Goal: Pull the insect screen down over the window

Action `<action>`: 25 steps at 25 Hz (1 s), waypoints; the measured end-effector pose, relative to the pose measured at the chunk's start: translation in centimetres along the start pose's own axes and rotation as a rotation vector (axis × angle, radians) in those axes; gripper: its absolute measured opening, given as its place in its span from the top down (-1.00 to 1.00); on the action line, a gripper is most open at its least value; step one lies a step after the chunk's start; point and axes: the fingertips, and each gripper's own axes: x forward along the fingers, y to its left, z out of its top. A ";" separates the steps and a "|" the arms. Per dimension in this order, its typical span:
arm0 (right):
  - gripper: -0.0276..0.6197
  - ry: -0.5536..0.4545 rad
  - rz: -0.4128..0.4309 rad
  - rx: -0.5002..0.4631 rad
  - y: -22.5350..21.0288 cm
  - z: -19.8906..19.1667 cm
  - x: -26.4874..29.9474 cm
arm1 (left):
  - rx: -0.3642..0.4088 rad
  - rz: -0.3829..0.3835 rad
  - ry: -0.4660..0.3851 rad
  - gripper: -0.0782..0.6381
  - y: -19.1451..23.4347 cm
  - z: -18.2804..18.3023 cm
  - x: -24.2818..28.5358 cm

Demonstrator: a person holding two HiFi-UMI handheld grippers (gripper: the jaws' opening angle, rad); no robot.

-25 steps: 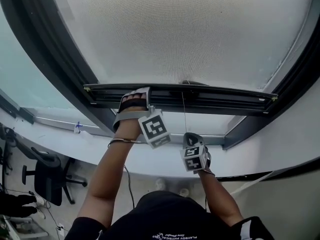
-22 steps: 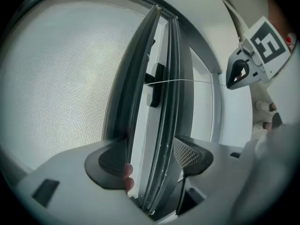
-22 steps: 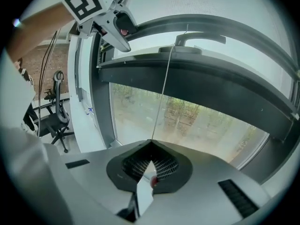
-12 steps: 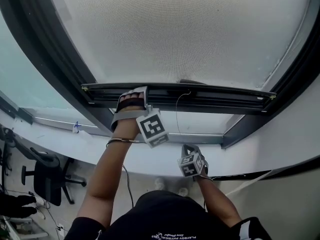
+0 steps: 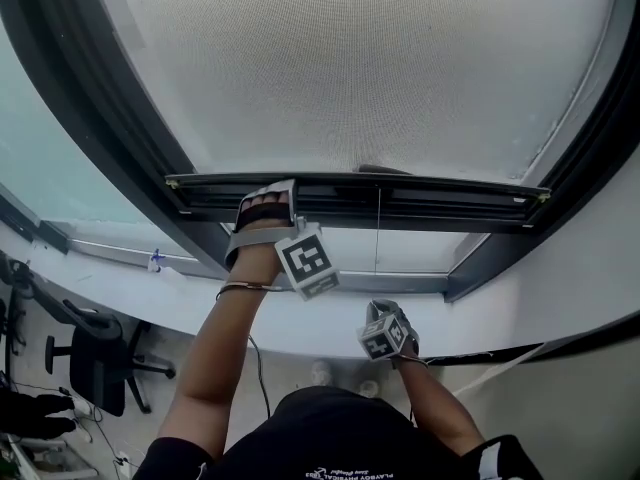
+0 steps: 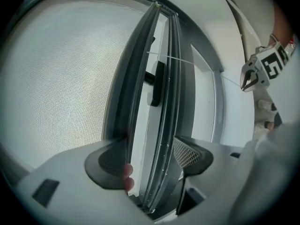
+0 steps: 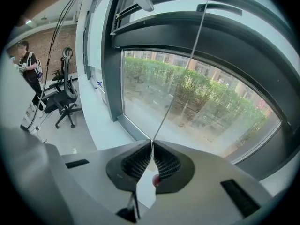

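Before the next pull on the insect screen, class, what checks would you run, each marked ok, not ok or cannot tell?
1. Right gripper shut on the pull cord: ok.
2. Cord straight and taut from the screen bar to that gripper: ok.
3. Left gripper clamped on the bar, which fills the gap between its jaws: ok.
4. Mesh flat, with no creases visible: ok.
5. Screen fully down: not ok; bare glass shows below the bar.
6. Bar ends seated in the side tracks: cannot tell.
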 end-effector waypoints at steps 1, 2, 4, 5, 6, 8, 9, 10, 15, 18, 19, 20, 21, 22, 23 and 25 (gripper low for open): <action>0.89 -0.009 -0.002 -0.005 -0.3 0.4 -0.1 | -0.003 -0.005 0.000 -0.09 0.0 0.0 0.0; 0.89 -0.020 -0.006 -0.007 -0.7 0.9 -0.3 | -0.002 -0.005 0.003 -0.09 0.0 0.0 0.0; 0.73 -0.039 -0.018 -0.007 -1.8 1.5 -0.5 | 0.006 0.008 0.011 -0.09 0.1 -0.1 0.0; 0.65 -0.053 -0.025 -0.007 -2.4 1.9 -0.6 | 0.011 0.012 0.014 -0.09 0.1 -0.1 0.1; 0.57 -0.073 -0.036 -0.007 -3.2 2.5 -1.0 | 0.010 0.011 0.016 -0.09 0.1 -0.1 0.1; 0.53 -0.128 -0.070 -0.006 -4.9 4.5 -2.6 | -0.004 0.000 0.008 -0.09 0.1 -0.1 0.0; 0.53 -0.160 -0.091 -0.008 -5.8 5.6 -3.6 | -0.015 -0.006 0.000 -0.09 0.1 -0.1 0.0; 0.53 -0.192 -0.116 -0.017 -6.7 6.6 -4.6 | -0.024 -0.012 -0.009 -0.09 0.1 0.0 0.0; 0.53 -0.310 -0.237 -0.100 -10.9 12.5 -10.9 | -0.025 -0.023 -0.026 -0.09 0.1 0.0 -0.2; 0.53 -0.378 -0.288 -0.154 -12.9 15.5 -14.1 | -0.023 -0.015 -0.020 -0.09 0.1 0.0 0.0; 0.51 -0.398 -0.309 -0.179 -13.6 16.4 -15.1 | -0.023 -0.014 -0.018 -0.09 0.2 0.0 0.0; 0.46 -0.414 -0.333 -0.211 -14.2 17.2 -16.0 | -0.022 -0.013 -0.017 -0.09 0.2 0.1 0.0; 0.45 -0.425 -0.361 -0.253 -14.8 17.9 -16.8 | -0.020 -0.012 -0.017 -0.09 0.2 0.1 0.0; 0.44 -0.428 -0.394 -0.310 -15.5 18.4 -17.3 | -0.018 -0.013 -0.017 -0.09 0.2 0.1 -0.1; 0.43 -0.420 -0.433 -0.380 -16.2 18.8 -17.7 | -0.016 -0.014 -0.017 -0.09 0.2 0.0 -0.1; 0.40 -0.374 -0.529 -0.527 -17.8 19.2 -18.0 | -0.016 -0.019 -0.015 -0.09 0.1 0.0 -0.1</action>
